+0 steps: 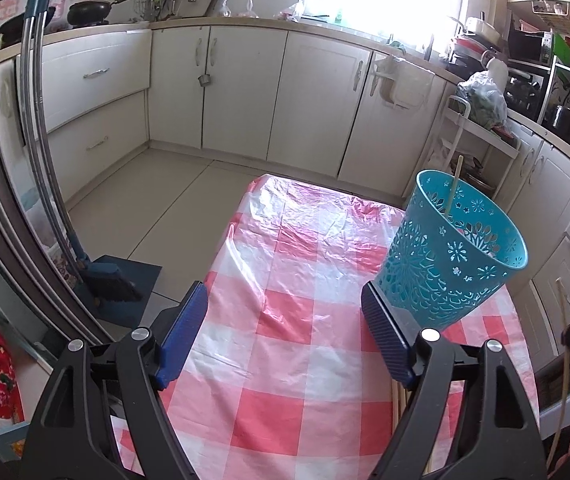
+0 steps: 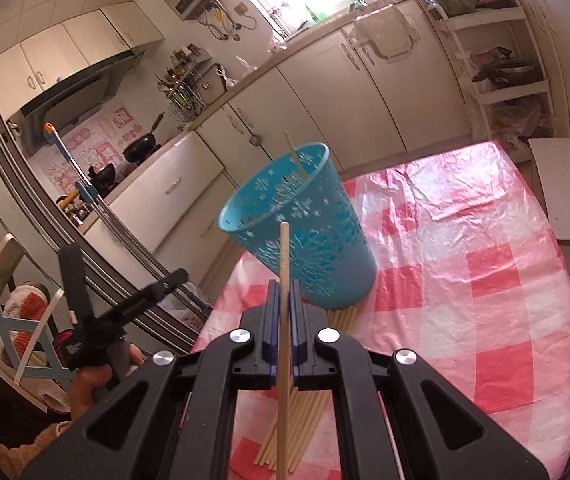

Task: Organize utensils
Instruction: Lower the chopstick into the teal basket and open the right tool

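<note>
A single wooden chopstick (image 2: 284,320) is clamped between the blue pads (image 2: 272,316) of the right gripper (image 2: 283,312), with its upper end raised just in front of the blue basket (image 2: 305,240) and below the basket's rim. The left gripper (image 1: 285,336) is held with its jaws wide apart and nothing between them; its right pad (image 1: 385,340) lies just beside the base of the basket, though whether it touches cannot be told.

The basket is stood on the checked tablecloth (image 2: 485,280), and one chopstick (image 1: 451,190) is already leaned inside it, its tip showing above the rim. A loose bundle of chopsticks (image 2: 305,420) is laid on the cloth just in front of the basket, beneath the right gripper.

The chopstick is judged to be light, stiff and smooth, so it is likely to pivot or slide if pinched only lightly. It is taken partway along its length, with a long tail left below the pads, which is judged to make swinging more likely than a hold nearer the middle. The basket is thin perforated plastic and is judged to be light enough to be tipped or pushed by a knock at the rim. The glossy plastic cloth beneath it is judged to offer little grip.

No brand, label or legible writing is seen on the basket, the chopsticks or the grippers. Red-and-white decorative tiles (image 2: 105,148) are seen on the wall well behind the basket, but their characters cannot be read.
</note>
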Motion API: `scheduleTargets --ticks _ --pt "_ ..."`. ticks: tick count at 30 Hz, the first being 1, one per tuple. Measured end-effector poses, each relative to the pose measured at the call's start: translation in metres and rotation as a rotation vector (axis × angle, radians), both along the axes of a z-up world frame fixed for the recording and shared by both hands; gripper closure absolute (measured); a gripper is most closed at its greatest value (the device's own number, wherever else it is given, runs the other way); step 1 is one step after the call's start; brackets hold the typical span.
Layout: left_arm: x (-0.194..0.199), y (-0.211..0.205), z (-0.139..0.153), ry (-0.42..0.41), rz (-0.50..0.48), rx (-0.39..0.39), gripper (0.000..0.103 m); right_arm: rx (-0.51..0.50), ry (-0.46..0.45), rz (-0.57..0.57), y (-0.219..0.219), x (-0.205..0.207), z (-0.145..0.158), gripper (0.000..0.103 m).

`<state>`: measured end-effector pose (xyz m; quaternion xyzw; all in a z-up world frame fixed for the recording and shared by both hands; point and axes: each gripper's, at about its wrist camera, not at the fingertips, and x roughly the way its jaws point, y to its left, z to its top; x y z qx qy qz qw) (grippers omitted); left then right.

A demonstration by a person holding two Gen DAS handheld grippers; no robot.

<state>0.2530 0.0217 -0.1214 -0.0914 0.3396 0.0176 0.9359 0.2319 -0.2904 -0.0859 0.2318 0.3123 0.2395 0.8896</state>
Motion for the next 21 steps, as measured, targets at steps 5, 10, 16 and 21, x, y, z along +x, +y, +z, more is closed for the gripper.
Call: scheduleTargets --ticks 5,10,16,21 --pt "-0.001 -0.002 0.000 -0.006 0.001 -0.003 0.028 0.070 -0.074 0.029 0.005 0.006 0.035 0.097" --pt "0.000 -0.001 0.000 0.000 0.004 -0.020 0.027 0.086 -0.169 -0.001 0.021 0.035 0.070 0.097" --pt "0.000 0.002 0.001 -0.007 0.010 -0.029 0.026 0.063 -0.282 -0.142 0.041 0.088 0.084 0.097" --pt "0.001 0.006 0.003 -0.018 0.025 -0.034 0.026 0.011 -0.272 -0.278 0.044 0.131 0.071 0.097"
